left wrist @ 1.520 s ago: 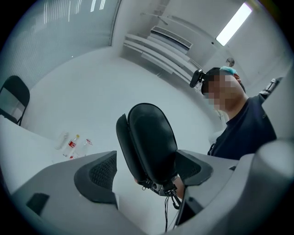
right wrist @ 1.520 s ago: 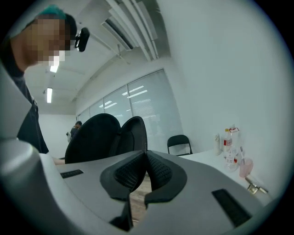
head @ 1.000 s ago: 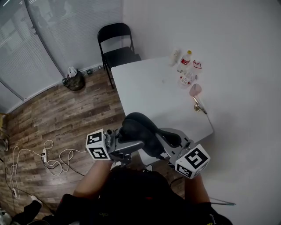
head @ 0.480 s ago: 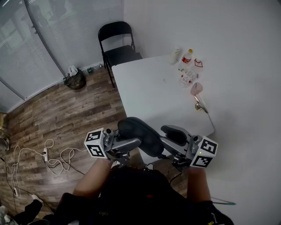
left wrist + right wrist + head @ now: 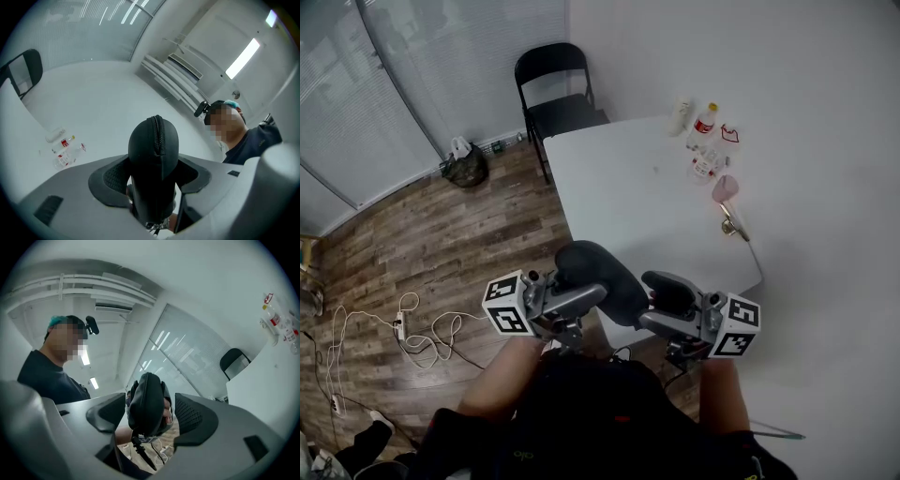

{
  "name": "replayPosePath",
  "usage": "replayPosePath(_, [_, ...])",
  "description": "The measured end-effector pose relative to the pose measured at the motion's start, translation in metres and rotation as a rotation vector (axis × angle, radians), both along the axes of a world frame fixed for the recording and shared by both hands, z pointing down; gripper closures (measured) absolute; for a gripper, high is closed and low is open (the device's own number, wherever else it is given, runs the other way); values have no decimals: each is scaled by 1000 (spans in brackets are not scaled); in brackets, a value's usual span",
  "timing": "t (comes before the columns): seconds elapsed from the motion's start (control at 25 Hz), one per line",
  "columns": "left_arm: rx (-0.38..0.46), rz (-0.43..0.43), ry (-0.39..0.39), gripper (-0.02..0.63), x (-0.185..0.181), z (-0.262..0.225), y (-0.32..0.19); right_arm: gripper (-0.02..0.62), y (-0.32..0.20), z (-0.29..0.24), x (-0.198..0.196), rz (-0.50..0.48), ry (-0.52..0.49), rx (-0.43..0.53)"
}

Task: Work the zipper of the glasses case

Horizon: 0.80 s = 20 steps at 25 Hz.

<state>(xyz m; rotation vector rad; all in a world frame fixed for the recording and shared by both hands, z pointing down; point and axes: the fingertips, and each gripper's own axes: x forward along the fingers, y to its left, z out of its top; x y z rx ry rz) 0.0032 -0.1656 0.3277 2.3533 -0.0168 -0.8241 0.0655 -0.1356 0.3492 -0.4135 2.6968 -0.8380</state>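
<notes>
**Condition.** The case (image 5: 598,281) is being held in the air in front of the person, by the near edge of the tabletop (image 5: 628,187), and is not resting on it.

**Change.** The grip is passing to one side.
- The left gripper (image 5: 592,292) has just been closing. Its fingers (image 5: 112,178) are now pressing on the case from both sides, so this gripper alone is carrying it.
- The right gripper (image 5: 664,302) has rolled over since a second ago and has just been opening. Its fingers (image 5: 194,416) are now standing wide apart. The case (image 5: 146,404) is showing in the gap between them and is touching neither finger.

**Position of the zipper.** In the left gripper view the case (image 5: 153,164) is standing on end between the fingers. The zipper (image 5: 158,133) is running over its rounded top, and this visible stretch is lying closed. The pull (image 5: 153,227) appears to be hanging at the lower end, but it is small and partly cut off there. In the right gripper view a dark tab (image 5: 137,445) is dangling below the case, probably the same pull.

**Meaning for the task.** The left clamp is now serving as the anchor. The right gripper is free to take the pull, so a pinch on it is judged to be the next requirement.
</notes>
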Motion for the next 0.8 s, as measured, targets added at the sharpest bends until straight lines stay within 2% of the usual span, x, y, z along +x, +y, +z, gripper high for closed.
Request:
replayPosePath(0.12, [13, -24, -31, 325, 3, 1, -3, 281, 3, 11, -16, -25, 52, -7])
replayPosePath(0.32, [1, -42, -45, 324, 10, 3, -6, 282, 0, 15, -17, -19, 41, -12])
replayPosePath(0.4, [0, -53, -45, 324, 10, 3, -6, 311, 0, 16, -15, -13, 40, -9])
replayPosePath(0.56, [10, -76, -62, 324, 12, 3, -4, 322, 0, 16, -17, 13, 36, 2])
replayPosePath(0.8, [37, -62, -79, 292, 19, 1, 2, 325, 3, 19, -28, -20, 61, -10])
